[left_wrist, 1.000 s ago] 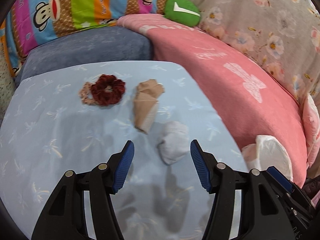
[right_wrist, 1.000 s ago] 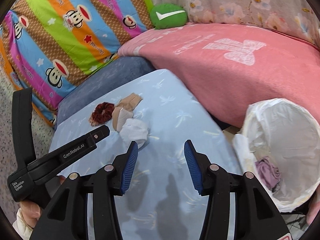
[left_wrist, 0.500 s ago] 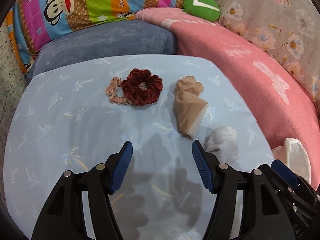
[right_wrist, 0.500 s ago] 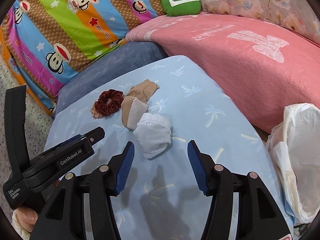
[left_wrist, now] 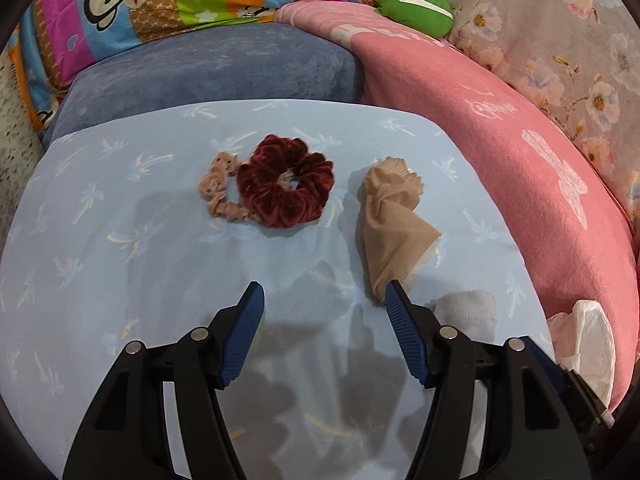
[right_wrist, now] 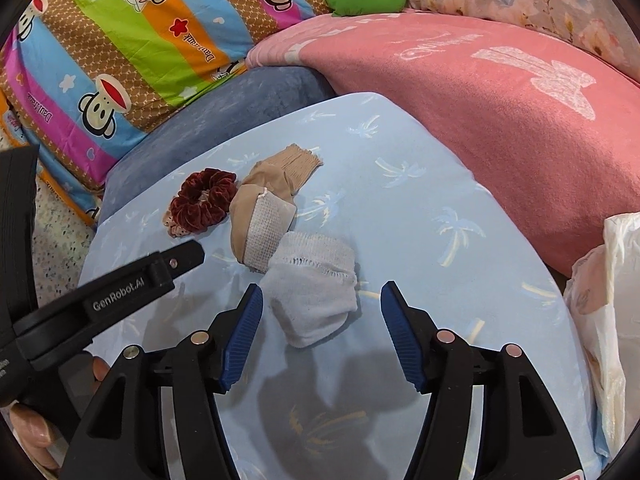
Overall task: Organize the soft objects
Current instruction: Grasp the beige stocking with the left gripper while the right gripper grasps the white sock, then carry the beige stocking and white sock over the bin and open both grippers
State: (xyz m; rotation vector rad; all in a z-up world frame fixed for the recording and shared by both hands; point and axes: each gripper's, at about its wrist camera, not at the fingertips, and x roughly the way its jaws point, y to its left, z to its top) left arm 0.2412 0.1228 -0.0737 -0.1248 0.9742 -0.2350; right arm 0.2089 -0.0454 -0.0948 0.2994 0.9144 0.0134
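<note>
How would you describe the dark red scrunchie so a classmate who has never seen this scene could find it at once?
Start at the light blue palm-print sheet, in front of the pink blanket. Four small soft things lie in a row on it; the scrunchie is second from the left in the left view. It is the only dark red velvet ring, overlapping a thinner beige scrunchie, left of the tan sock.

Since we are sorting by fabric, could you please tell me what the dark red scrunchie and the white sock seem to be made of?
Dark red scrunchie: looks like velvet, with a soft sheen along its gathered folds. White sock: seems a matte cotton knit, with visible ribbing and a row of small holes.
</note>
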